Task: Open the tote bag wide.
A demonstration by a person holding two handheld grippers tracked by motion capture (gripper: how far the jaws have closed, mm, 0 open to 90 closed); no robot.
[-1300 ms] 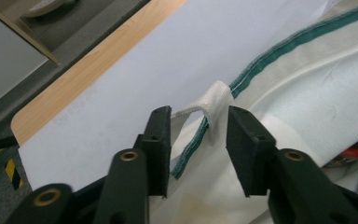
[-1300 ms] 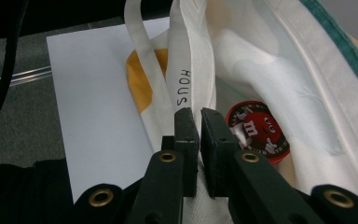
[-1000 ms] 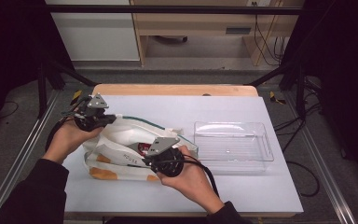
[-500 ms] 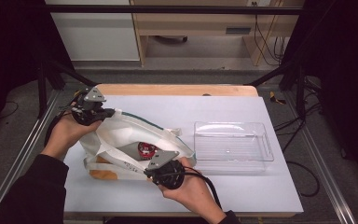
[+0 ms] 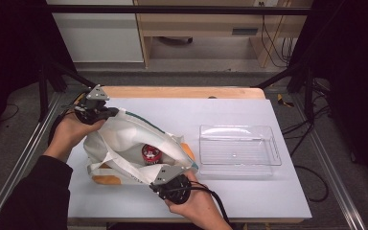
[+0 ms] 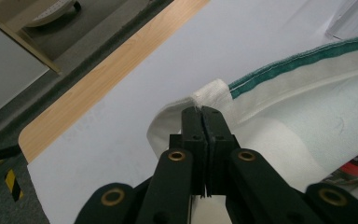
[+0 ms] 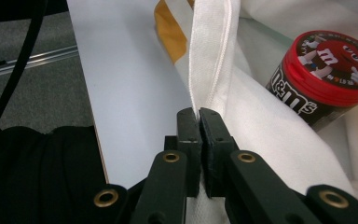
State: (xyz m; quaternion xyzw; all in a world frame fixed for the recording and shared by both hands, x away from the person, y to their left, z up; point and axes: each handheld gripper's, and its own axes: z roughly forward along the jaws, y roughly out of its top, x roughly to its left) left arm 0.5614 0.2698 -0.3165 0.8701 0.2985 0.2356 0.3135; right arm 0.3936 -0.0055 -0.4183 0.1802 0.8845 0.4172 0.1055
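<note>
— Left gripper (image 5: 92, 111) was clamped on what, exactly?

— On the far rim of the white tote bag (image 5: 124, 139); in the left gripper view its jaws were pressed together on the cloth (image 6: 209, 95) where the green-edged hem ends. The right gripper (image 5: 172, 184) was pinched on the near rim, jaws closed on the white strap fold (image 7: 209, 70). Between them the mouth was held wide.

— And inside?

— An M&M's canister (image 5: 150, 152) with a red lid sat in the bag, upright or nearly so, resting on the bag's inner cloth. A clear plastic tray (image 5: 239, 151) lay empty on the white table (image 5: 230, 115), just right of the bag.

— What could have gone wrong from there?

— My guess: both grips held only a thin edge of fabric. A harder pull apart could have slipped the cloth out of one pair of jaws, and the mouth would have collapsed over the canister. Lifting the rims unevenly might also have tipped the canister over inside.
</note>
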